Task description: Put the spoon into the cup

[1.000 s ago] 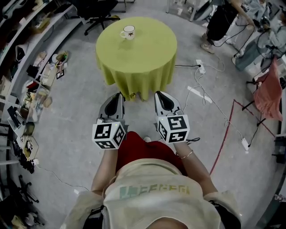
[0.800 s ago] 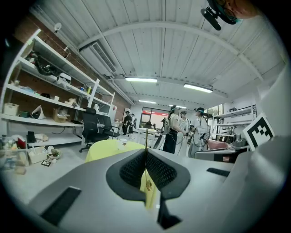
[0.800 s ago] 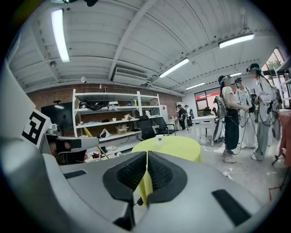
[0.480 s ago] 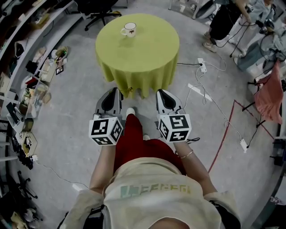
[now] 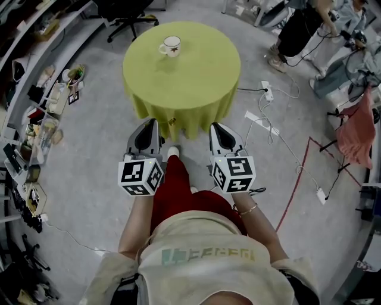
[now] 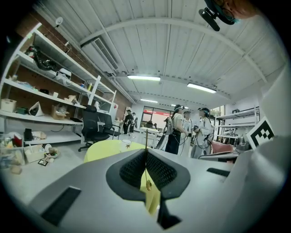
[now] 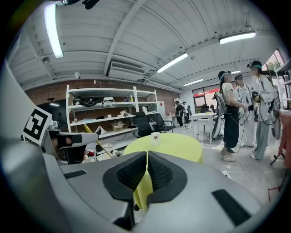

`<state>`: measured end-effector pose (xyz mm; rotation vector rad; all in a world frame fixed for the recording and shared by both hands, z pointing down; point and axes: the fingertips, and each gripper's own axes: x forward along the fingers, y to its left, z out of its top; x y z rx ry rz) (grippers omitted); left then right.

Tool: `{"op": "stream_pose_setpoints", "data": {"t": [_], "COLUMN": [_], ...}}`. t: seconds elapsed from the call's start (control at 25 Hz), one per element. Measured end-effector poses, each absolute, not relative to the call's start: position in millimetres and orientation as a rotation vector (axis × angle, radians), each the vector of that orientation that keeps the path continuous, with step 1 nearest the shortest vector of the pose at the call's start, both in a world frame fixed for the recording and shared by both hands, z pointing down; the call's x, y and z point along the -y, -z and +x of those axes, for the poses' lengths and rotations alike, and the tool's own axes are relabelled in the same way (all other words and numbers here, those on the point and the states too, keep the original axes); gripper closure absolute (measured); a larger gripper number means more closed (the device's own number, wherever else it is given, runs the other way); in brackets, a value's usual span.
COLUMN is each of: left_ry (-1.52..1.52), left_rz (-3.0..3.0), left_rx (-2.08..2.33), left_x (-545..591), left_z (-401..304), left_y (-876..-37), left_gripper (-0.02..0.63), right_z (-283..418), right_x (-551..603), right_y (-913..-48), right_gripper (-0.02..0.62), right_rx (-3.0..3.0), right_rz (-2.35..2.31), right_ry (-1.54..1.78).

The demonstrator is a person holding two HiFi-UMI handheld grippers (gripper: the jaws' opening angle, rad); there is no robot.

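The round counter (image 5: 190,77) stands out in the open on the grey floor (image 5: 89,179), draped to the ground in a yellow-green cloth. The cup (image 5: 170,44), white with a small dark motif, sits alone near its far edge.

The person stands well short of it, both claws held out level and side by side. The left claw (image 5: 149,121) is closed. In the left gripper view a thin gold stem, which looks like the spoon (image 6: 146,138) seen edge-on, is pinched upright in the seam and pokes just above the jaws. The right claw (image 5: 215,124) is closed too, its pads pressed together on nothing.

Cluttered shelves (image 5: 41,113) run along the left wall, with a black office chair (image 5: 128,18) beyond the counter. On the right, cables and a power strip (image 5: 266,89) trail over the floor beside a line of red tape (image 5: 300,179), and a pink cloth (image 5: 357,128) hangs further out. Several people (image 6: 182,129) stand talking at the back under strip lights (image 6: 143,78).
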<state>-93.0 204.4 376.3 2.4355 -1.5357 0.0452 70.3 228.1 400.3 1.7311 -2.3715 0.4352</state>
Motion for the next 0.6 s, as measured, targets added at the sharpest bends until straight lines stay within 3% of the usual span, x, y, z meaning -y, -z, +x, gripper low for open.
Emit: {"op": "stream_pose_setpoints", "data": {"t": [0.6], "left_ry": [-0.084], "left_rz": [2.415], "left_rx": [1.507], "left_x": [-76.0], "left_z": [-116.3], "left_y": [-394.4], "left_gripper": [0.581], "right_z": [28.4], "right_x": [-94.4], "right_y": [-417.8], "right_gripper": [0.558], "right_rx": [2.347], "right_rz": [1.663], "right_ry": [-0.488]}}
